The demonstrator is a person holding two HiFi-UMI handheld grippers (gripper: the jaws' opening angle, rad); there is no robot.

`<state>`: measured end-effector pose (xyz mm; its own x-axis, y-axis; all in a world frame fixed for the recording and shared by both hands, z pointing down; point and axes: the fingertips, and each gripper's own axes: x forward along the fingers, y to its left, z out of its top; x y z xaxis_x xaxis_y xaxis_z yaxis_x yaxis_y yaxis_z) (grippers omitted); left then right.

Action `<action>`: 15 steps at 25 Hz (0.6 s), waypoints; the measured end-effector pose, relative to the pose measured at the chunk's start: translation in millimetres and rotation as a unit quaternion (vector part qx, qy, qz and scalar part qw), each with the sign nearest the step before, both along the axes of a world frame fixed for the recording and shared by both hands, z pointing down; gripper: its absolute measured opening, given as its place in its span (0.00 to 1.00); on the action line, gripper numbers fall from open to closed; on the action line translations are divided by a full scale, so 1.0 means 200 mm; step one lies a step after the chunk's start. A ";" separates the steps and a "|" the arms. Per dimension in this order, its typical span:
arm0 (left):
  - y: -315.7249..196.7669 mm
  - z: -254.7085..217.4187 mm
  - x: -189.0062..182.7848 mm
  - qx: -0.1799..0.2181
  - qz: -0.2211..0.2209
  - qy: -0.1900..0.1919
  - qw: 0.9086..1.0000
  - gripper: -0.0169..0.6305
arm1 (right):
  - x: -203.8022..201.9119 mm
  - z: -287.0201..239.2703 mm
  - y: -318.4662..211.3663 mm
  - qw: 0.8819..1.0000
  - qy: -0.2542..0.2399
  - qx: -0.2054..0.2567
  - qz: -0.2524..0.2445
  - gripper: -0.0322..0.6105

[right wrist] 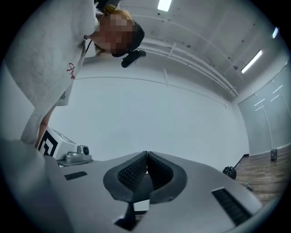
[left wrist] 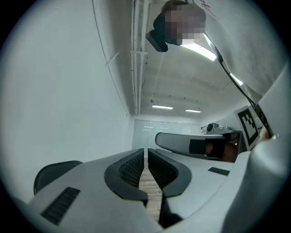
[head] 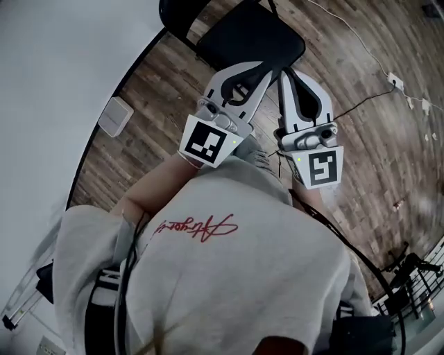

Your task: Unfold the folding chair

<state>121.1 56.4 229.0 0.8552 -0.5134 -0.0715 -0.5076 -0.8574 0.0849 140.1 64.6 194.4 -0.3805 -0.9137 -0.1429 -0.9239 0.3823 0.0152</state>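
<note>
The folding chair stands on the wood floor below me, its black seat [head: 250,35] flat and its black backrest [head: 177,14] toward the wall. Both grippers are held up in front of my chest, above the chair and apart from it. My left gripper [head: 266,69] is shut with only a thin slit between its pads and nothing in it [left wrist: 146,152]. My right gripper [head: 286,73] is shut as well, pads together and empty [right wrist: 146,157]. A dark rounded shape [left wrist: 54,173] at the left of the left gripper view may be the chair's back.
A white wall runs along the left, with a small white box [head: 114,116] on the floor at its foot. Thin cables and a power strip [head: 395,80] lie on the floor at the right. Black equipment [head: 409,270] stands at the lower right.
</note>
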 end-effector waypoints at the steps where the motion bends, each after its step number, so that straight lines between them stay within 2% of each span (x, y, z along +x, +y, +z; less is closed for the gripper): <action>1: 0.02 -0.02 0.00 0.004 0.001 0.000 1.000 0.09 | -0.02 0.01 0.02 1.000 0.008 -0.005 -0.005 0.07; 6: 0.03 -0.04 -0.02 0.020 -0.010 -0.001 1.000 0.09 | 0.00 0.10 0.06 0.999 0.020 -0.028 -0.005 0.07; 15: 0.06 0.00 -0.04 0.012 -0.014 -0.007 1.000 0.09 | 0.00 0.10 0.05 0.999 0.024 -0.037 0.004 0.07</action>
<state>112.7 68.1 228.8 0.8417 -0.5351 -0.0722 -0.5321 -0.8447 0.0571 139.4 74.6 213.6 -0.3781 -0.9241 -0.0563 -0.9257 0.3769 0.0306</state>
